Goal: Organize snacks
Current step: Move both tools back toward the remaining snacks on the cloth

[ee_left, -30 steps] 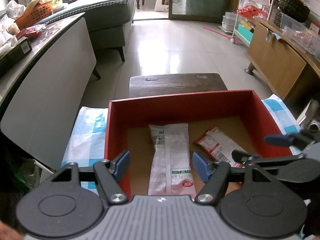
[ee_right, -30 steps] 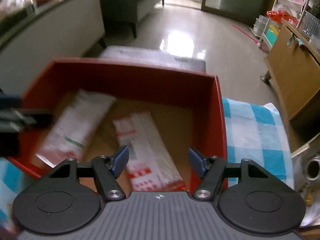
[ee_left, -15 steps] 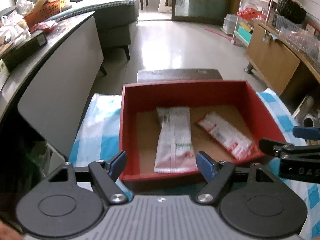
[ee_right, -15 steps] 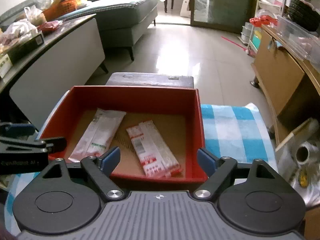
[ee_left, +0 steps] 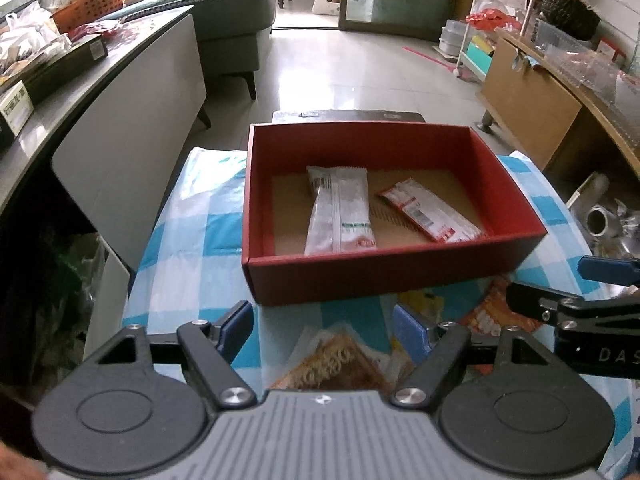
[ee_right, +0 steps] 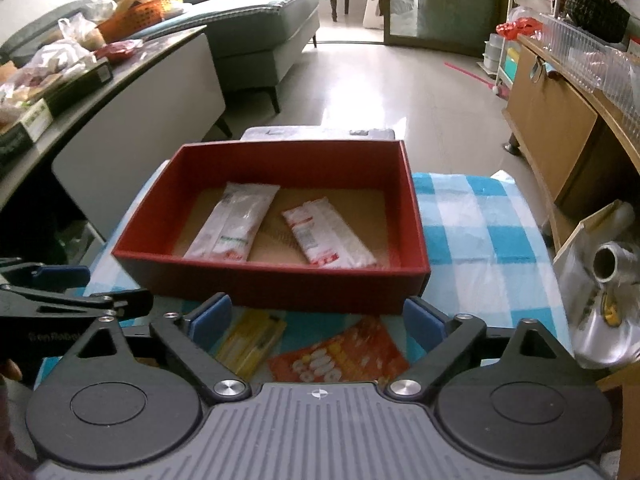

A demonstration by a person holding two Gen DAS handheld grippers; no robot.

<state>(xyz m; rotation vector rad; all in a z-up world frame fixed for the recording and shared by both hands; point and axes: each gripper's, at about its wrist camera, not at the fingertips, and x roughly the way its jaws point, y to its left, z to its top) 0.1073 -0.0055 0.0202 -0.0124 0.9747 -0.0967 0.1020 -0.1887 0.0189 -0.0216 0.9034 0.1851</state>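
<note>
Left wrist view: left hand-held gripper (ee_left: 323,330), fingers spread wide and holding nothing, poised above a brown-orange snack packet (ee_left: 334,364) on the surface (ee_left: 192,216), which carries a blue-and-white checked cloth. Red box (ee_left: 384,276), open-topped with a brown cardboard floor, stands on the cloth just beyond the fingertips. Contents of the box: one white snack packet (ee_left: 340,210) with a green and red label, lying lengthwise at centre; one red-and-white snack packet (ee_left: 430,210), lying diagonally to its right, the two apart. Right hand-held gripper (ee_left: 560,292) enters at the right edge, beside the box's near right corner. Right wrist view: right hand-held gripper (ee_right: 318,320), fingers likewise wide apart and empty, above two packets on the cloth in front of the box: a yellow snack packet (ee_right: 250,344) on the left and an orange snack packet (ee_right: 340,356) on the right, close together; whether they touch cannot be told. Same red box (ee_right: 280,280) seen with the white packet (ee_right: 236,222) left and the red-and-white packet (ee_right: 326,232) right. Left hand-held gripper (ee_right: 80,292) shows at the left edge. Shiny metallic roll (ee_right: 608,264) lies off the cloth to the right.
</note>
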